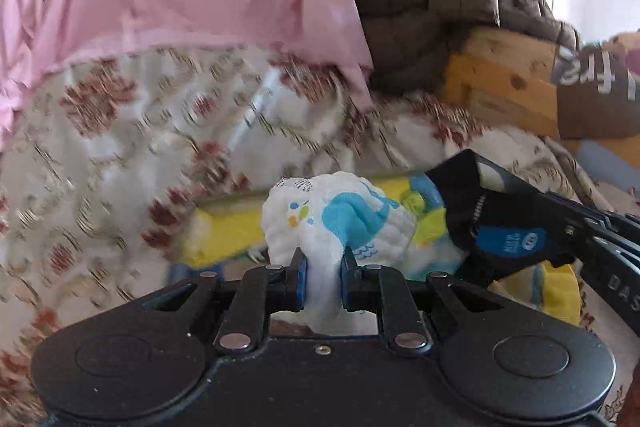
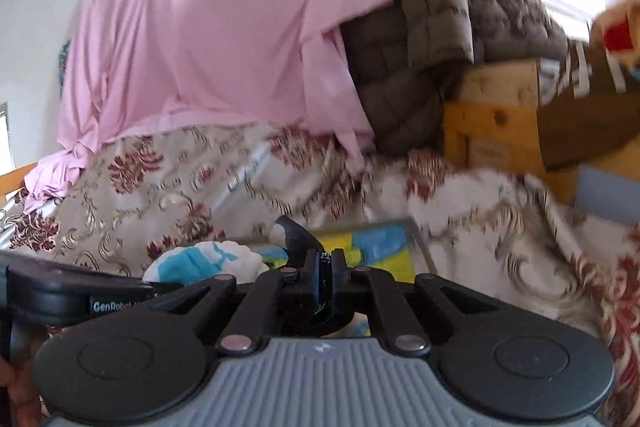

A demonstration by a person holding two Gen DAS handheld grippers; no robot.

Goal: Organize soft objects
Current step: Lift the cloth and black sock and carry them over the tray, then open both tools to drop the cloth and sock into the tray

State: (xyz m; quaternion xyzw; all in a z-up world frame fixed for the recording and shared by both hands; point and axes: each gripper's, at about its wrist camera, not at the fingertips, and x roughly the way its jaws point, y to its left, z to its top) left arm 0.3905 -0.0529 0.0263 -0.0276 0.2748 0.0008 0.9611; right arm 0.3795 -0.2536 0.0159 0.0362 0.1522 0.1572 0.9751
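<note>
Your left gripper (image 1: 323, 259) is nearly closed, its pads pinching a fold of the white cloth (image 1: 336, 217) with the blue and green print; the rest of that cloth bunches up in front of the fingers. Your right gripper (image 2: 327, 263) is clamped fully shut on a dark sock (image 1: 476, 223) with a blue patch, which in the left view hangs just beside the white cloth, close to touching it. Both bundles are up off the flowered bedspread (image 2: 224, 179), above a yellow and blue item (image 2: 384, 247) lying flat on it. Behind are a pink sheet (image 2: 192, 27), a brown quilted blanket (image 2: 432, 11) and a wooden frame (image 2: 496, 107).

The background is smeared, so both hands are likely travelling fast. The risks, as I judge them:

- The left grip has only a thin fold. A sharp swing could pull it free and drop the cloth onto the bed.
- The two pieces ride so near each other that they could tangle or drag against each other.
- A loose end of either could catch the flat yellow item below and shift it.
- Where each piece belongs is not shown, so slow down before you let go.
</note>
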